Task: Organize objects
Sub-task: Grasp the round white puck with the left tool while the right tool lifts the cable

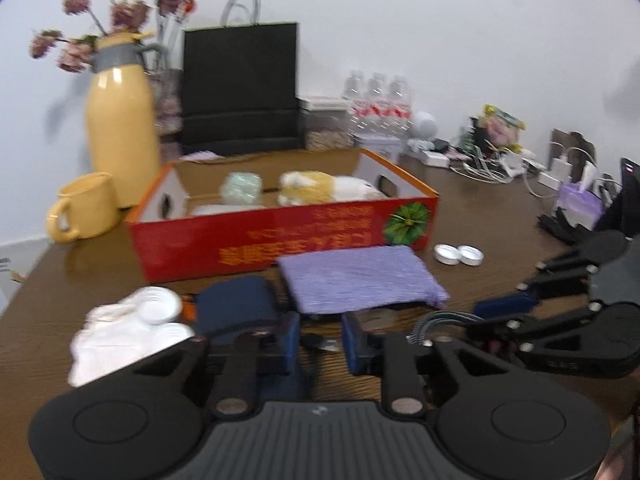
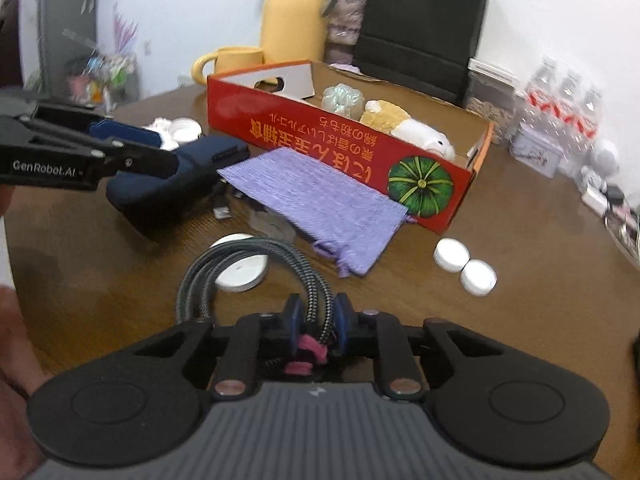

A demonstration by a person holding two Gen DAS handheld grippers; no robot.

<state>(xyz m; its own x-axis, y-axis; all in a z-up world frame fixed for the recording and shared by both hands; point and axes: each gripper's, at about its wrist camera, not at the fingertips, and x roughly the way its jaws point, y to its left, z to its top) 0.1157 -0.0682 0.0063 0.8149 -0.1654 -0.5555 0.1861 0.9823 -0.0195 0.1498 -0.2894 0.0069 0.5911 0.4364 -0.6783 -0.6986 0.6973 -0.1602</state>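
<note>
Fingers of the right gripper (image 2: 316, 318) pinch a coiled braided cable (image 2: 256, 258); the left gripper (image 1: 320, 340) stands parted, holding nothing.

The cable loops over a white disc (image 2: 240, 276) on the brown table (image 2: 520, 320), near a purple cloth (image 2: 316, 200) that lies against the red box (image 2: 340, 148).
</note>
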